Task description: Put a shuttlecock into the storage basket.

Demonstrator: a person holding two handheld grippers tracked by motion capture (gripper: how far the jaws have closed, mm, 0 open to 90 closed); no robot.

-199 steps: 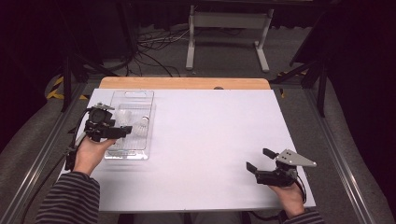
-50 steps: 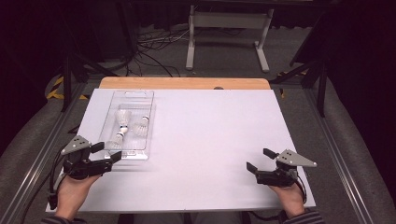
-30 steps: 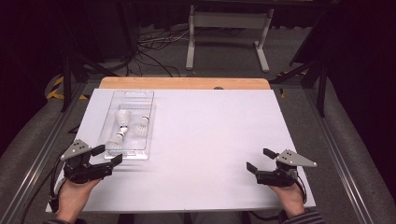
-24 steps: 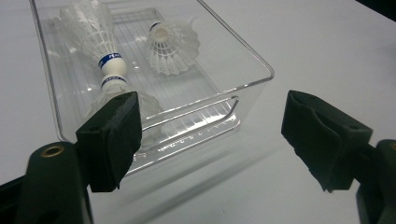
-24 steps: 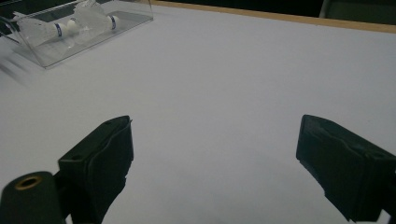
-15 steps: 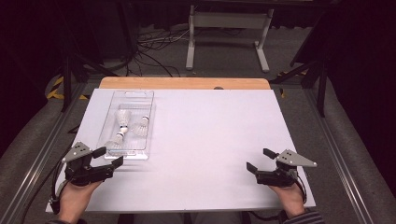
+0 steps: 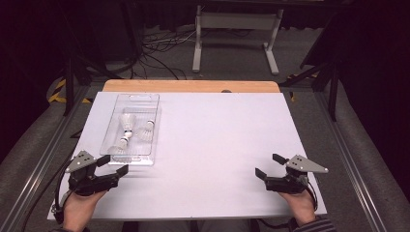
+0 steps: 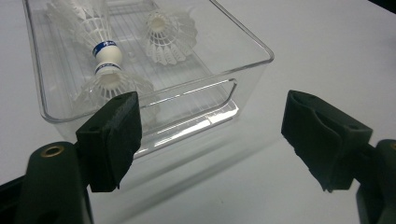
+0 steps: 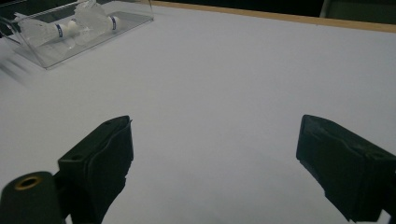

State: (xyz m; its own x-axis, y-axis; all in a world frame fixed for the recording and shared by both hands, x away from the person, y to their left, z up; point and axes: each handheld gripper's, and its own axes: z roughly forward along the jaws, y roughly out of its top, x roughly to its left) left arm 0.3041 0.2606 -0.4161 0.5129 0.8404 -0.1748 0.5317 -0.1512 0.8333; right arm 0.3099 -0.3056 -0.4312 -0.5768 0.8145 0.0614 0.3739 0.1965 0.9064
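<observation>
Lying in the clear tray point(image 7: 153, 104) at the table's left, three shuttlecocks point(image 8: 108, 49) are judged light and crushable; cork heads are best pinched; left gripper point(image 7: 113, 165) and right gripper point(image 7: 269, 166) are held spread, empty.

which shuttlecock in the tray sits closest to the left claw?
The shuttlecock at the tray's near end, cork pointing away, right behind the left claw's jaw. The blue-banded one lies beyond it, cork to cork; the third sits farther back and to the side.
</observation>
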